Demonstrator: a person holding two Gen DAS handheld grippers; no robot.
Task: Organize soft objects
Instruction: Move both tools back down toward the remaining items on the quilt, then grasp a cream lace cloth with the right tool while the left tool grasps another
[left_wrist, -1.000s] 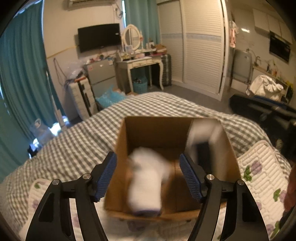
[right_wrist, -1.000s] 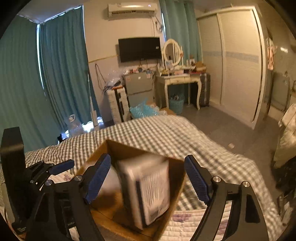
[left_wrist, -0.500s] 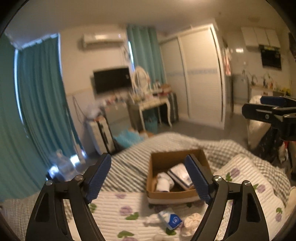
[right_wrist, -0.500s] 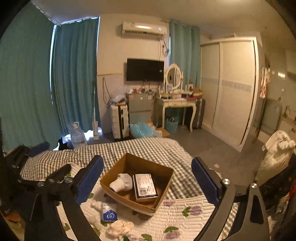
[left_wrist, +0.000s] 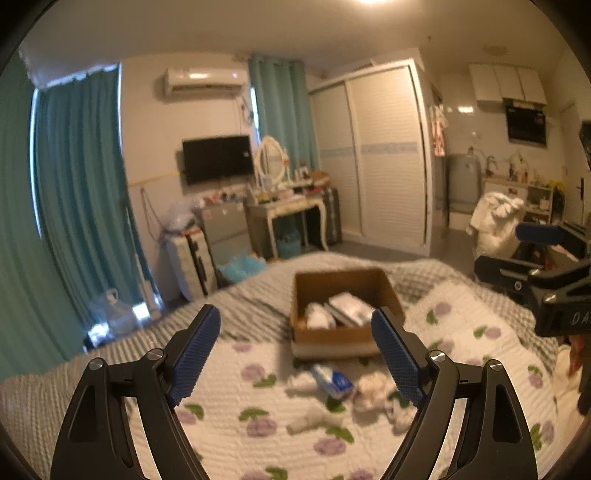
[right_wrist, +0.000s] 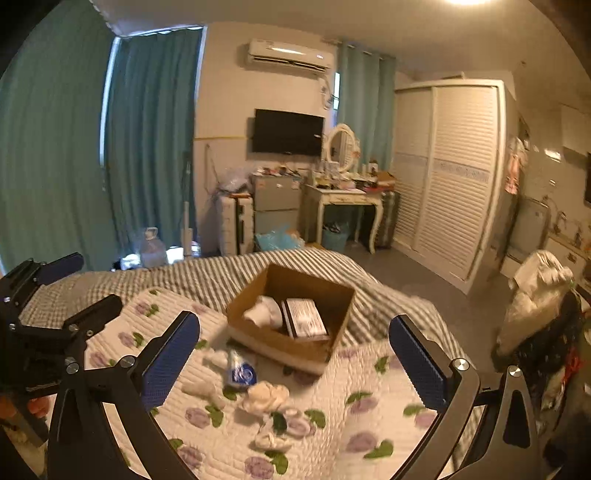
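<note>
An open cardboard box (right_wrist: 314, 350) (left_wrist: 332, 338) sits on the bed. Inside lie a white rolled sock (right_wrist: 262, 314) and a flat packet (right_wrist: 304, 323). In front of the box lie a blue-and-white tissue pack (right_wrist: 240, 371) (left_wrist: 332, 380), a crumpled cream cloth (right_wrist: 264, 397) (left_wrist: 371, 389) and small white socks (right_wrist: 203, 387). My left gripper (left_wrist: 295, 358) is open and empty, held back above the quilt. My right gripper (right_wrist: 295, 360) is open and empty too, raised above the loose items.
The bed has a floral quilt (right_wrist: 369, 424) over a grey checked blanket (right_wrist: 221, 273). Teal curtains (right_wrist: 55, 166), a dressing table (right_wrist: 343, 195), a white wardrobe (right_wrist: 450, 177) and a heap of laundry (right_wrist: 539, 295) stand around the bed.
Both grippers have let go of their items into the box and pulled well back and up. The sock and the packet now lie in the box.
</note>
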